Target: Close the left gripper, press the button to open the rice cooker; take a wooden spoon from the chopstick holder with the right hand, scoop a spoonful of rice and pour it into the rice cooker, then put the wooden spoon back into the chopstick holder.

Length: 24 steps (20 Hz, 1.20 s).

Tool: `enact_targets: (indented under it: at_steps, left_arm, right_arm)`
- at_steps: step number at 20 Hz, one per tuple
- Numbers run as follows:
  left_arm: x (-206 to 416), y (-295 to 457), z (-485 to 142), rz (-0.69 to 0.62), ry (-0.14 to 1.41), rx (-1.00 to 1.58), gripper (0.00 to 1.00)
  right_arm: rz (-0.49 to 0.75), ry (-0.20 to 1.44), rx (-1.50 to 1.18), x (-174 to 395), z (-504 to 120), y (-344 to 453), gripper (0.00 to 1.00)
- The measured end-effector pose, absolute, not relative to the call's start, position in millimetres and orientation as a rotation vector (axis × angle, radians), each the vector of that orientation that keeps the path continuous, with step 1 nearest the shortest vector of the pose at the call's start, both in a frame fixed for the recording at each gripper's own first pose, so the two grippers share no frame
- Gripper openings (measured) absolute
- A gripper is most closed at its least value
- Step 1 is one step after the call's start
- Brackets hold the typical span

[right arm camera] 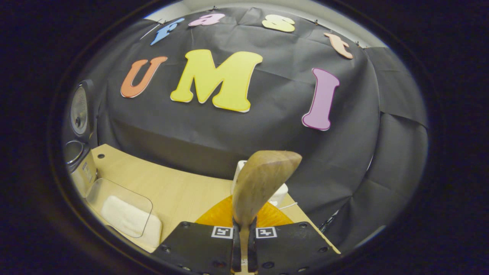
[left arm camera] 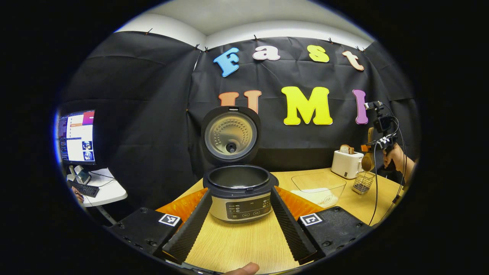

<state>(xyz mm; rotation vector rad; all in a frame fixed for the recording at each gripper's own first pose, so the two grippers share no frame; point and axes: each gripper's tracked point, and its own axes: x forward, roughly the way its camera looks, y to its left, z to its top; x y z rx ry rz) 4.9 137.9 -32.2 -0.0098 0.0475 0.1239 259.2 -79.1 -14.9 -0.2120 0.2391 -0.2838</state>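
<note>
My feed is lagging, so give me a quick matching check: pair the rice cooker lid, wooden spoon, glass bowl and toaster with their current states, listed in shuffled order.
Things:
1. rice cooker lid
2. wooden spoon
3. glass bowl
4. toaster

States:
A. holds a slice of bread in its slot
B. clamped by its handle in the right claw
C. standing open, upright
D. on the table with white rice in the bottom

Pairs: 1-C, 2-B, 3-D, 4-A
</note>
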Motion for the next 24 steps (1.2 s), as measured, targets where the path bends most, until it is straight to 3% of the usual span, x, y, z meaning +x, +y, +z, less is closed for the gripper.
enact_targets:
  at_steps: [8, 11, 12, 15, 16, 20, 24]
  left_arm:
    - [7, 140, -35, 0.129, 0.054, -0.014, 0.98]
    - [8, 141, -38, 0.135, 0.064, -0.016, 0.98]
    - [9, 140, -38, 0.136, 0.065, -0.016, 0.98]
    - [8, 140, -36, 0.135, 0.061, -0.015, 0.98]
    - [8, 140, -37, 0.134, 0.061, -0.014, 0.98]
    - [9, 135, -36, 0.125, 0.06, -0.014, 0.98]
    - [10, 130, -35, 0.123, 0.06, -0.001, 0.98]
  right_arm:
    - [-0.268, 0.312, -0.081, 266, -54, -99, 0.07]
    - [-0.276, 0.321, -0.051, 264, -57, -103, 0.17]
    - [-0.271, 0.333, -0.043, 263, -60, -102, 0.25]
    - [-0.288, 0.34, -0.058, 262, -59, -106, 0.26]
    - [-0.283, 0.341, -0.052, 259, -57, -103, 0.33]
    - [-0.316, 0.331, -0.07, 253, -47, -110, 0.36]
    - [-0.338, 0.323, -0.083, 244, -37, -113, 0.49]
